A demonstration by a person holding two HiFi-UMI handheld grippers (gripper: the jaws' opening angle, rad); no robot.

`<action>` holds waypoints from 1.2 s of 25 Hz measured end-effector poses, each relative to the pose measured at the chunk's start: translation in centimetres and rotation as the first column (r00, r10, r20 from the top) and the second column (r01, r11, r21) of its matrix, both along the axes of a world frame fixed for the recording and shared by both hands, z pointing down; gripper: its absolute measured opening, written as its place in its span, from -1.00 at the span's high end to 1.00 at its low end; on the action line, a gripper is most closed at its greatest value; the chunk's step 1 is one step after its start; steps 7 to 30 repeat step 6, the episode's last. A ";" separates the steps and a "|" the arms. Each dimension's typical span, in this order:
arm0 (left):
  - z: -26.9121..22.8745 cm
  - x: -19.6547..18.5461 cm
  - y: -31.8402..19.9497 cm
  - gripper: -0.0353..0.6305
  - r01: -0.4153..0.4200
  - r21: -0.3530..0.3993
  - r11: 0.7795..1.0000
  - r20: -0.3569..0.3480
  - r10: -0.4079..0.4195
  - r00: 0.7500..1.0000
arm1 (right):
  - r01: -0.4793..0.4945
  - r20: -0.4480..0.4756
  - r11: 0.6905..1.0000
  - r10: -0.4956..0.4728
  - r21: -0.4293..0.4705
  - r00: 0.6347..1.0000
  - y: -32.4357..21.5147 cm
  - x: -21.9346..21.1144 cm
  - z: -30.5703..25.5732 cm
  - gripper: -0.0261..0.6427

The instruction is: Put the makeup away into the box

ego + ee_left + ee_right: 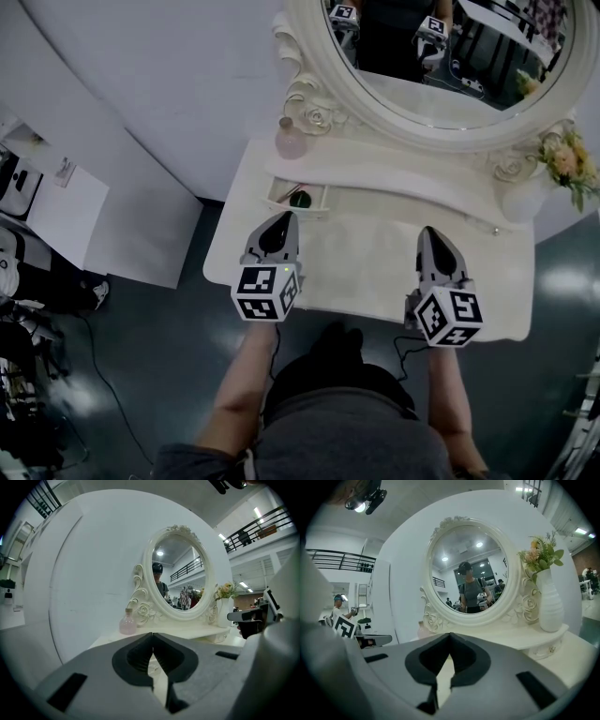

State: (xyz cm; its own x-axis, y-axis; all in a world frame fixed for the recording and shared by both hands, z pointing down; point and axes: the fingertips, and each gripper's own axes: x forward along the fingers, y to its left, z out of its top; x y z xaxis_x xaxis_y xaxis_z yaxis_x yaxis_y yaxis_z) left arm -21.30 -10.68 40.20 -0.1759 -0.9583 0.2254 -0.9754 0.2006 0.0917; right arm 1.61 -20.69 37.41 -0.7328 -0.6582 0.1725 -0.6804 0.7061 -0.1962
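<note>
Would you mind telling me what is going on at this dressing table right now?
A person stands at the cream-white dressing table with its oval mirror, holding the left gripper and the right gripper over the tabletop. Both have their jaws shut on nothing. A small pink glass bottle stands on the shelf at the left, above a small open drawer. Nothing is being handled yet.

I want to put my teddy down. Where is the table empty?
The tabletop is bare between the left gripper and the right gripper. It's crowded at the back: pink bottle, open drawer, flower vase by the mirror.
</note>
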 end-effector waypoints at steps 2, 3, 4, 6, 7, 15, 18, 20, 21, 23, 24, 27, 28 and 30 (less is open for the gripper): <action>0.0 -0.1 0.1 0.88 0.000 0.002 1.000 -0.001 0.000 1.000 | 0.002 -0.002 1.000 -0.002 0.001 1.000 0.1 -0.1 0.0 0.91; 0.0 -0.1 0.2 0.88 0.000 0.003 1.000 -0.001 0.000 1.000 | 0.004 -0.003 1.000 -0.004 0.001 1.000 0.2 -0.2 0.0 0.91; 0.0 -0.1 0.2 0.88 0.001 0.004 1.000 -0.002 -0.001 1.000 | 0.006 -0.004 1.000 -0.006 0.001 1.000 0.3 -0.2 0.1 0.91; 0.1 -0.2 0.3 0.88 0.002 0.005 1.000 -0.005 -0.002 1.000 | 0.011 -0.005 1.000 -0.011 0.002 1.000 0.4 -0.4 0.1 0.91; 0.1 -0.2 0.3 0.88 0.002 0.005 1.000 -0.005 -0.002 1.000 | 0.011 -0.005 1.000 -0.011 0.002 1.000 0.4 -0.4 0.1 0.91; 0.1 -0.2 0.3 0.88 0.002 0.005 1.000 -0.005 -0.002 1.000 | 0.011 -0.005 1.000 -0.011 0.002 1.000 0.4 -0.4 0.1 0.91; 0.1 -0.2 0.3 0.88 0.002 0.005 1.000 -0.005 -0.002 1.000 | 0.011 -0.005 1.000 -0.011 0.002 1.000 0.4 -0.4 0.1 0.91; 0.1 -0.2 0.3 0.88 0.002 0.005 1.000 -0.005 -0.002 1.000 | 0.011 -0.005 1.000 -0.011 0.002 1.000 0.4 -0.4 0.1 0.91; 0.1 -0.2 0.3 0.88 0.002 0.005 1.000 -0.005 -0.002 1.000 | 0.011 -0.005 1.000 -0.011 0.002 1.000 0.4 -0.4 0.1 0.91; 0.1 -0.2 0.3 0.88 0.002 0.005 1.000 -0.005 -0.002 1.000 | 0.011 -0.005 1.000 -0.011 0.002 1.000 0.4 -0.4 0.1 0.91; 0.1 -0.2 0.3 0.88 0.002 0.005 1.000 -0.005 -0.002 1.000 | 0.011 -0.005 1.000 -0.011 0.002 1.000 0.4 -0.4 0.1 0.91; 0.1 -0.2 0.3 0.88 0.002 0.005 1.000 -0.005 -0.002 1.000 | 0.011 -0.005 1.000 -0.011 0.002 1.000 0.4 -0.4 0.1 0.91; 0.1 -0.2 0.3 0.88 0.002 0.005 1.000 -0.005 -0.002 1.000 | 0.011 -0.005 1.000 -0.011 0.002 1.000 0.4 -0.4 0.1 0.91; 0.1 -0.2 0.3 0.88 0.002 0.005 1.000 -0.005 -0.002 1.000 | 0.011 -0.005 1.000 -0.011 0.002 1.000 0.4 -0.4 0.1 0.91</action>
